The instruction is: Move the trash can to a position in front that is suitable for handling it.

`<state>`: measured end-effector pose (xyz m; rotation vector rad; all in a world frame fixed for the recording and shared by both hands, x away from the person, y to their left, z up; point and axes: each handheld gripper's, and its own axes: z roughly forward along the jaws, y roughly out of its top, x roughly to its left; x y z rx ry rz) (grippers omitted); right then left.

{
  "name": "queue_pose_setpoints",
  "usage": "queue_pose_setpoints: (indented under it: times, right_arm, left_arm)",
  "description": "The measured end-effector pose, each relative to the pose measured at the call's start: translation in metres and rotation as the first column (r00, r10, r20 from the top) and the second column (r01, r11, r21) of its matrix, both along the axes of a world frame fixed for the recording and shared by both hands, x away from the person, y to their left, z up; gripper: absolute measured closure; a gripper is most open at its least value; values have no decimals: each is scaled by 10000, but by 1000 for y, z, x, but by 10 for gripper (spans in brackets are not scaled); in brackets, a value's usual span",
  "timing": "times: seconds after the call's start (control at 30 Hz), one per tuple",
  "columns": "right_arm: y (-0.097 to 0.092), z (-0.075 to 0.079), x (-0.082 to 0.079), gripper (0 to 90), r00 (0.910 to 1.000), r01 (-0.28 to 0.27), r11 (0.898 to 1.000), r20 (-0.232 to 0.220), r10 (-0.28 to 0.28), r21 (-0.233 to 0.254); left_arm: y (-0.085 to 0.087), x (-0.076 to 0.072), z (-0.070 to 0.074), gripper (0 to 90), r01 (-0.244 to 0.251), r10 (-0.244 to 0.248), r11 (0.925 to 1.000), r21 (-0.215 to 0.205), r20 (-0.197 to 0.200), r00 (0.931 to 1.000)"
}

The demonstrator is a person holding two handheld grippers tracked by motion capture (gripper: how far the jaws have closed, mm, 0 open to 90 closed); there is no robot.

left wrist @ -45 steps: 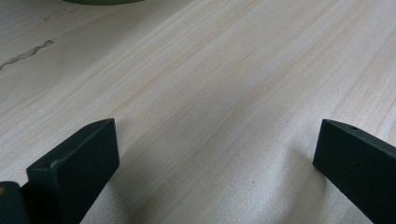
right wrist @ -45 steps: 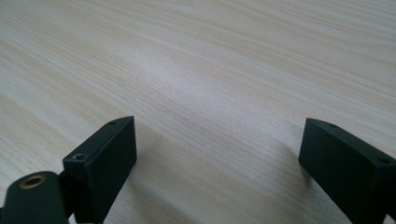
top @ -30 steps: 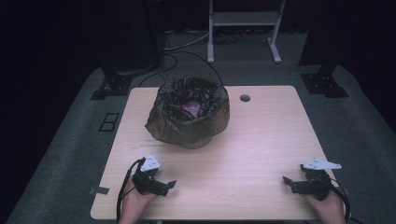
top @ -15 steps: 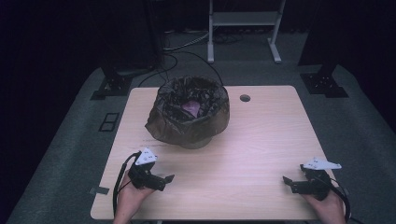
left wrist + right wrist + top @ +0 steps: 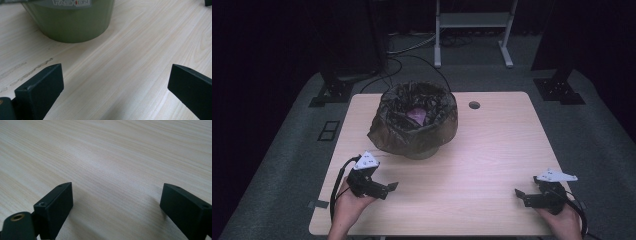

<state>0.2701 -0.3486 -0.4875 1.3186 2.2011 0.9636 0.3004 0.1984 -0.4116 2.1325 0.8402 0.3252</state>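
Nearest the viewer, a person's two hands rest at the near edge of a pale wooden table, each holding a black two-jaw gripper. The right gripper, at the near right corner, has its jaws spread wide with nothing between them; ahead of its jaws lies bare wood grain. The left gripper, at the near left, also has its jaws wide apart and empty. Just beyond and to the left of its jaws stands the green bin (a raised word is moulded near its rim), seen from above to be lined with a dark plastic bag whose loose top spills over the rim; something pink lies inside. The bin is near the left jaws and well apart from the right ones. The step in hand appears to be the approach to the bag. To do it well, bring each gripper to opposite sides of the rim, keep the jaws wide until a fold of plastic lies between them, and pinch film alone, not the bin wall.
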Motion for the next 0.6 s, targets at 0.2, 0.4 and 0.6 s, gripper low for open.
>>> queue_pose_setpoints:
  times: [0.2,0.4,0.6]
  right_arm:
    - [0,0,0,101,10000,5,10000,1,-5,5]
    - [0,0,0,101,10000,2,10000,4,-2,0]
    - [0,0,0,101,10000,-6,10000,4,6,-7]
  left_arm:
    - [1,5,14,0,-66,67,10000,-51,53,10000]
    - [2,9,24,0,-96,96,9999,-49,88,9999]
    - [3,14,39,0,-150,150,9999,-38,112,9998]
